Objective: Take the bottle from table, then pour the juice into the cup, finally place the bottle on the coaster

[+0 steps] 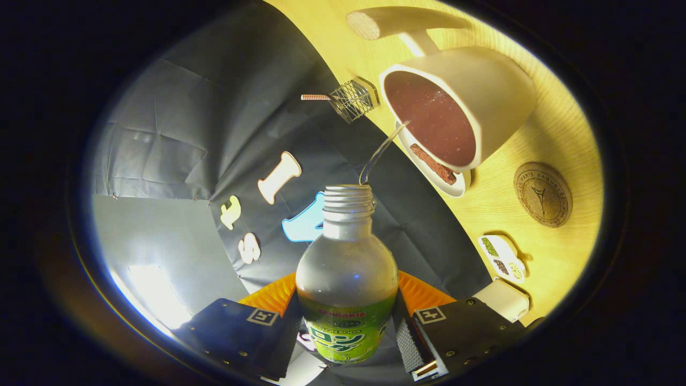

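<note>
- Bottle [347,279]: clear plastic, green label, cap off, threaded neck bare. I have it between the two fingers of my tool [347,335], both fingers pressing its lower body from either side, so the tool is closed down to the bottle's width. The view is rolled over, with the bottle tipped toward the cup.
- Stream [381,150]: a thin, clear thread of liquid leaving the bottle mouth just ahead of the fingers and arcing into the cup.
- Cup [482,96]: pale, wide, beyond the bottle mouth; reddish-brown inside. It stands on the worktop [568,145], a light wood surface.
- Saucer [445,179]: small and white, just beside the cup's rim, carrying a brown strip I cannot identify.
- Coaster [542,194]: round cork, stamped, on the worktop near the cup, nothing on it.
- Wire holder [355,99]: small, with a striped stick poking out, beyond the cup at the worktop's edge.
- Small white dish [502,258]: divided, with green and dark contents, near the tool's right-hand finger.
</note>
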`<state>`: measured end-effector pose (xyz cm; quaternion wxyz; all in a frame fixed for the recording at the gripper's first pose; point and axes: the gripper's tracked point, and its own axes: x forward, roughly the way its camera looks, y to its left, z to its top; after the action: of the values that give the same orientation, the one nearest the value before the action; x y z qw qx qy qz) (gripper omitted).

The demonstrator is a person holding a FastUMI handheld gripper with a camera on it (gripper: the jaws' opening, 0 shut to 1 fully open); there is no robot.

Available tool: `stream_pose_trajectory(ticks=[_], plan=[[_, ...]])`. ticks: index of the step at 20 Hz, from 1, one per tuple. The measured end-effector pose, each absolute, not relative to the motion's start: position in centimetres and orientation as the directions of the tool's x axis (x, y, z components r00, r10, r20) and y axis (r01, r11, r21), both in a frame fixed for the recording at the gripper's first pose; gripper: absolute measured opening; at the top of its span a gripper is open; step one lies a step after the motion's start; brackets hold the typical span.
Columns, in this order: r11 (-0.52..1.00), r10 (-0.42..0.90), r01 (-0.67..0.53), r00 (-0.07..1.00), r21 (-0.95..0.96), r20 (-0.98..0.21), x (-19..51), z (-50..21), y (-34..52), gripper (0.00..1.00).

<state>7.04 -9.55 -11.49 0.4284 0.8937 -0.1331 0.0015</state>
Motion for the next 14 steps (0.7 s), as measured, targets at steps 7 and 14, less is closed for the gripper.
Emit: stream_pose_trajectory(ticks=[7, 14], plan=[[-0.602, -0.236, -0.234, 0.965, 0.764, 0.110, 7.0, -11.9, -9.6, 0.77], [-0.598, -0.223, -0.199, 0.972, 0.777, 0.078, 6.7, -14.2, -9.4, 0.77]])
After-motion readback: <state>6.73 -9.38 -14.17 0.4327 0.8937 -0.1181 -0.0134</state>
